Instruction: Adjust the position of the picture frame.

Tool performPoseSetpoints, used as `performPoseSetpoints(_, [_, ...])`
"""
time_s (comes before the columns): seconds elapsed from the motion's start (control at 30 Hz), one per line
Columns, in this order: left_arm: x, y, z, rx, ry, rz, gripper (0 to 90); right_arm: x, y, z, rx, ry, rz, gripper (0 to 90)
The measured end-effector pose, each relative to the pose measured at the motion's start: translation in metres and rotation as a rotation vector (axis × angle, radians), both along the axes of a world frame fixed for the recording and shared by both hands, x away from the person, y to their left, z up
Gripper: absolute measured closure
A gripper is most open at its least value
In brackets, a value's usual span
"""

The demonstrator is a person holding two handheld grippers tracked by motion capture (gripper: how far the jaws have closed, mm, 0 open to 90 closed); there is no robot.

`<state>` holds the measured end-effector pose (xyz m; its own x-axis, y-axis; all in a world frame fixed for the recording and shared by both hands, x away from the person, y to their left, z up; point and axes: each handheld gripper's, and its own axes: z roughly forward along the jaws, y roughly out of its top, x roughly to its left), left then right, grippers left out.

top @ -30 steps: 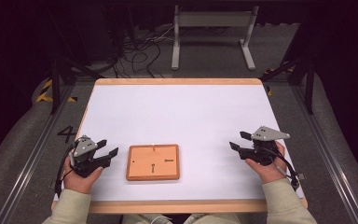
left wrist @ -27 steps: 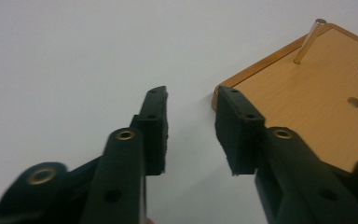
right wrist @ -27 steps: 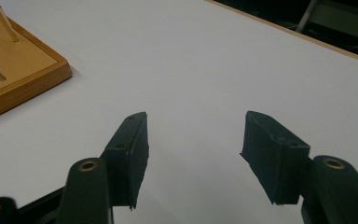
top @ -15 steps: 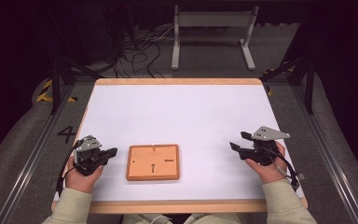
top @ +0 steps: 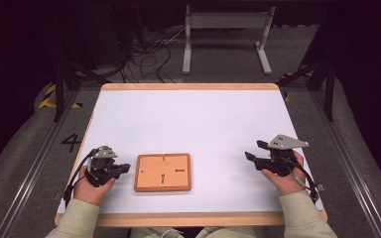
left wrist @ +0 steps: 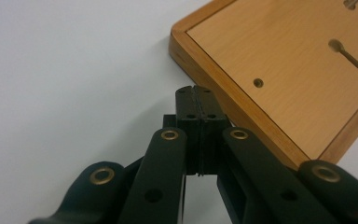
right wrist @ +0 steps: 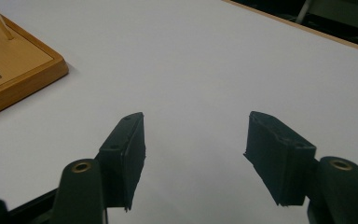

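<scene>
Wooden board [top: 162, 172] lies just beside the closed left gripper [top: 124, 168]

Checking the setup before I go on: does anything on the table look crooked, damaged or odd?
Nothing stands out. The flat square wooden board lies square to the white table, with no visible damage. The shut left gripper sits beside its edge; the open right gripper holds nothing.

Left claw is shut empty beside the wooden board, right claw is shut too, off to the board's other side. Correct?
Not quite. The right claw is open, its jaws standing well apart over the bare white table, as the right gripper view shows. The left claw is shut on nothing, beside the wooden board.
</scene>
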<state>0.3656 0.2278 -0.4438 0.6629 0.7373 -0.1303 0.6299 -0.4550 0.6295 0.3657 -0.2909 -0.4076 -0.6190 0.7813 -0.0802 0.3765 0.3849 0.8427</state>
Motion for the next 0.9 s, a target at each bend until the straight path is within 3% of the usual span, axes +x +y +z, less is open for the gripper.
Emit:
performPoseSetpoints(0.17, [0.000,-0.011,-0.004,0.034,0.063,-0.060,90.0,0.000,0.000,0.000,0.001,0.000,0.001,37.9])
performPoseSetpoints(0.23, [0.000,-0.014,-0.005,0.055,0.065,-0.064,90.0,-0.001,0.000,0.000,0.002,0.000,0.001,37.9])
performPoseSetpoints(0.33, [0.001,-0.012,-0.006,0.035,0.079,-0.062,90.0,-0.001,0.000,0.000,0.004,0.001,0.000,37.9])
performPoseSetpoints(0.5, [0.002,-0.017,-0.006,0.026,0.077,-0.070,90.0,-0.001,0.001,0.000,-0.001,0.005,0.002,37.8])
performPoseSetpoints(0.9, [0.010,-0.057,-0.007,0.013,0.067,-0.146,90.0,-0.005,-0.003,-0.001,0.002,0.012,-0.014,37.6])
